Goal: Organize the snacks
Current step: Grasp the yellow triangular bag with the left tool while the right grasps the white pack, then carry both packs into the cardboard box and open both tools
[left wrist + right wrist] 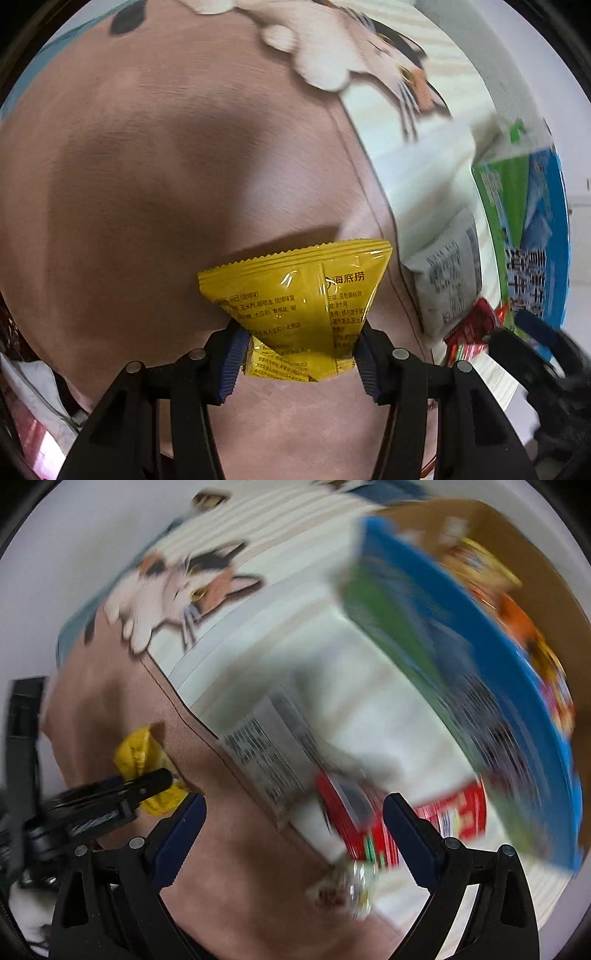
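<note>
The left gripper has its fingers clamped on a yellow snack packet above the brown cloth. The right gripper has its fingers spread wide and empty over a red packet, near the blue box

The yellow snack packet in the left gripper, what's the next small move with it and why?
Probably carry the yellow packet toward the blue-sided cardboard box and release it there. The left gripper is shut on the packet's lower end, and the packet appears lifted above the cloth. The box already holds other snack packs, and the right gripper is open and holds nothing.
</note>
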